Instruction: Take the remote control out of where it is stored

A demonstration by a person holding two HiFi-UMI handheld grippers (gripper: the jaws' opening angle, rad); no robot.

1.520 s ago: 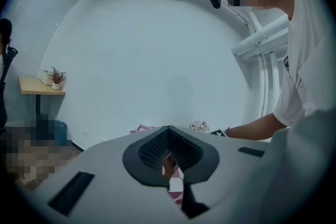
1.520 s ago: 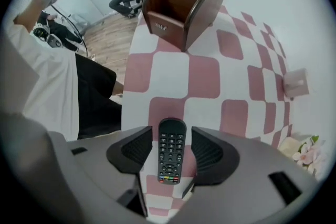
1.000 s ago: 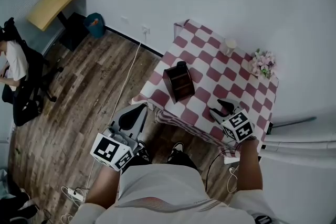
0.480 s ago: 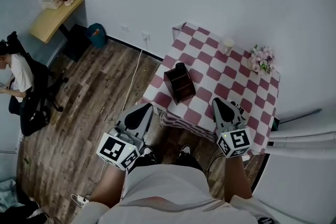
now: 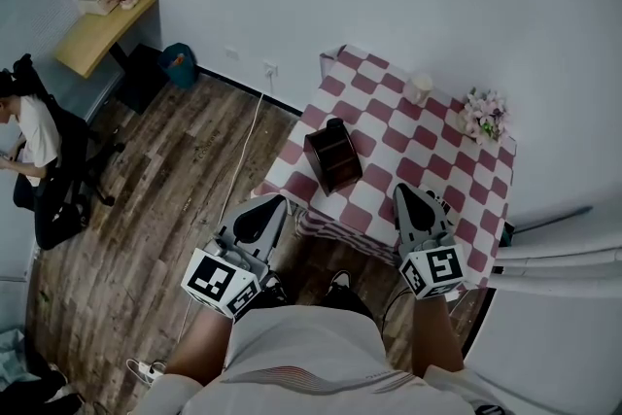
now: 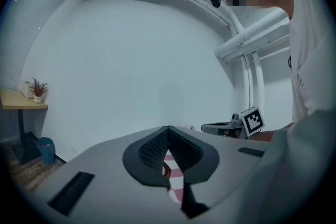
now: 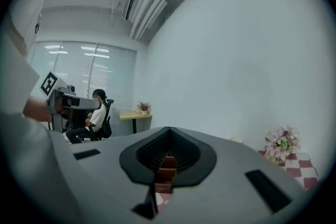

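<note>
A dark brown wooden storage box point(image 5: 332, 154) stands on the table with the red-and-white checked cloth point(image 5: 437, 160), near its left front edge. I cannot make out the remote control in any view. My left gripper point(image 5: 266, 206) hovers shut over the floor, short of the table's front-left corner. My right gripper point(image 5: 402, 192) is over the table's front edge, to the right of the box and apart from it; its jaws have just closed with nothing between them. Below the closed tips of the right gripper point(image 7: 169, 128), the box point(image 7: 166, 165) shows. The left gripper point(image 6: 168, 128) also has its tips together.
A pale cup point(image 5: 420, 88) and a bunch of pink flowers point(image 5: 483, 117) stand at the table's far side by the white wall. A person point(image 5: 34, 136) sits on an office chair at the far left, near a wooden desk point(image 5: 102, 15) and a blue bin point(image 5: 178, 45). A cable point(image 5: 238, 151) runs across the wooden floor.
My right gripper has lifted off the table's front edge, swung to point forward, and closed its jaws on nothing. The left gripper has barely moved.
</note>
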